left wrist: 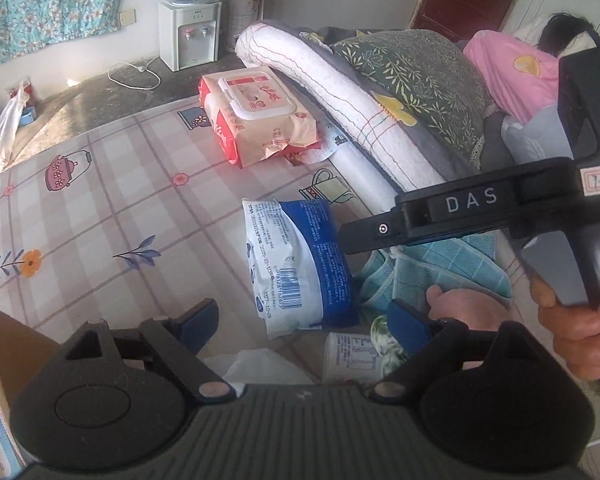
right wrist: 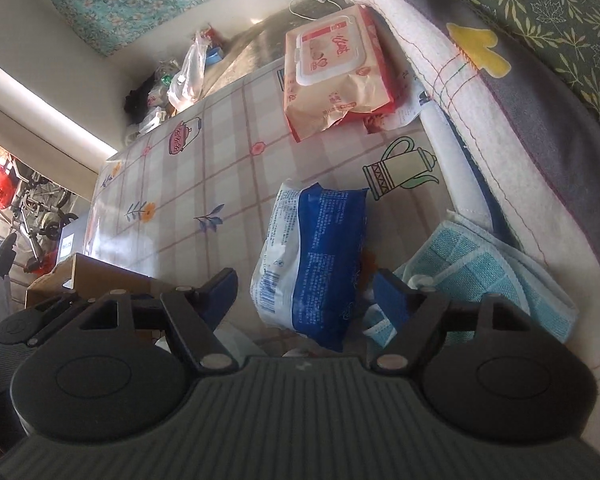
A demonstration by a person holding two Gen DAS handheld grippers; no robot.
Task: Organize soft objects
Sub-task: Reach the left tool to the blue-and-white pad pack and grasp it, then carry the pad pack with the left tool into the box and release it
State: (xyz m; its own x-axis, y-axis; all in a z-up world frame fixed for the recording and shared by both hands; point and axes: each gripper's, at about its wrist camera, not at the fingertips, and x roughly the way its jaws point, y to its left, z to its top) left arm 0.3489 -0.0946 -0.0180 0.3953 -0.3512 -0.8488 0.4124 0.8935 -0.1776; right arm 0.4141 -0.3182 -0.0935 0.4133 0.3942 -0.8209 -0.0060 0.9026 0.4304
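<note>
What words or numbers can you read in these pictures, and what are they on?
"DAS": on the right gripper.
Blue and white pack: barcode and small print, too small to read.
Pink wipes pack: red brand script, not legible.
Small white container: print too blurred.

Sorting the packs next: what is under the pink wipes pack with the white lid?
The pink wipes pack lies on a red pack, on the patterned tablecloth. What that red pack is stays covered.

Home bedroom, patterned mattress (left wrist: pixel 100 208), pillow (left wrist: pixel 416 76), water dispenser (left wrist: pixel 190 34)
</note>
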